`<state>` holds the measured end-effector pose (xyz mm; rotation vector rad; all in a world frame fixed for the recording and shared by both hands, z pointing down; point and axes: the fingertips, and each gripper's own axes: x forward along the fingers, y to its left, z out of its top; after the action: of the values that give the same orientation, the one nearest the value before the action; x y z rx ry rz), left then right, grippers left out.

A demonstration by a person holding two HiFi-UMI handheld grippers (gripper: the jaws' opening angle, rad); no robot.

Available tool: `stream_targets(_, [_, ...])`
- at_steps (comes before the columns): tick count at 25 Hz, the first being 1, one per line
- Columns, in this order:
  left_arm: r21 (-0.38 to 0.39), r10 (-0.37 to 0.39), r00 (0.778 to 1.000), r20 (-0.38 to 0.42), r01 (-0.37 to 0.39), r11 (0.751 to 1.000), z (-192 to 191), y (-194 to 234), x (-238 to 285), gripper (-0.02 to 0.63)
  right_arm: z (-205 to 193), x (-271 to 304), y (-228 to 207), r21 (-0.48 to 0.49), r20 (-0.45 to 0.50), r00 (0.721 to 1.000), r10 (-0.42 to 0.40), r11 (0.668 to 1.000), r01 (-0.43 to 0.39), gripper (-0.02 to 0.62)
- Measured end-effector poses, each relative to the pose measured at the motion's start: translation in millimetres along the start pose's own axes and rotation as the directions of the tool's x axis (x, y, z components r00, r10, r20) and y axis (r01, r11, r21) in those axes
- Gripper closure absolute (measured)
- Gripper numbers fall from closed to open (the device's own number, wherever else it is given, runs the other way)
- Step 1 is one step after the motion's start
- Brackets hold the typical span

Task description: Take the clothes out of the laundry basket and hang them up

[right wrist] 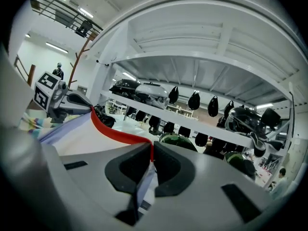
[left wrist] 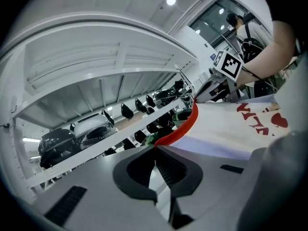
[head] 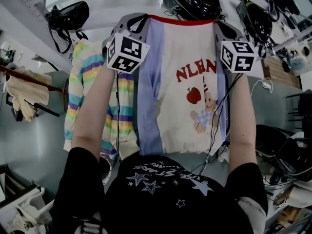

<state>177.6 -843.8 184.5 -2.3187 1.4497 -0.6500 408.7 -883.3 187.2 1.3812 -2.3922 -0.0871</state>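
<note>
Cream shirt (head: 185, 101) hangs spread between both grippers; its red print reads "NLEN", the end cut off, with an apple (head: 193, 96) under it. Left gripper (left wrist: 155, 148) and right gripper (right wrist: 151, 150) are each clamped on the shirt's red edge (right wrist: 115, 134). Striped top (head: 80, 96) hangs left of the left gripper. White shelving (right wrist: 192, 124) with helmets (right wrist: 144, 93) beyond the jaws, grey floor (head: 29, 145) below.

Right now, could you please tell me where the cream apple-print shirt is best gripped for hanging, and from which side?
Probably the red-trimmed top edge, near both ends, approached from your own side: the left claw and right claw are shut there, and the cream shirt hangs flat and spread.
</note>
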Motion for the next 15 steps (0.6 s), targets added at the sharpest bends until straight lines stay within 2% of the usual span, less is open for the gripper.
stream_targets(6, [-0.007,-0.035,0.996,-0.082,0.034,0.999,-35.2,-9.0,27.2,0.583,-31.3,33.0,-1.0,-0.005,-0.082,0.997,0.003,1.0,-0.004,0.571])
stream_targets(10, [0.016,-0.071,0.989,-0.133,0.073,0.997,-56.2,-25.5,43.2,0.583,-68.5,53.4,8.0,-0.049,-0.191,0.981,0.037,0.998,-0.047,0.571])
stream_targets(15, [0.018,-0.098,0.972,-0.212,0.104,0.994,-80.5,-40.3,53.7,0.581,-101.0,64.8,18.8,0.023,-0.27,0.958,0.095,0.995,-0.092,0.565])
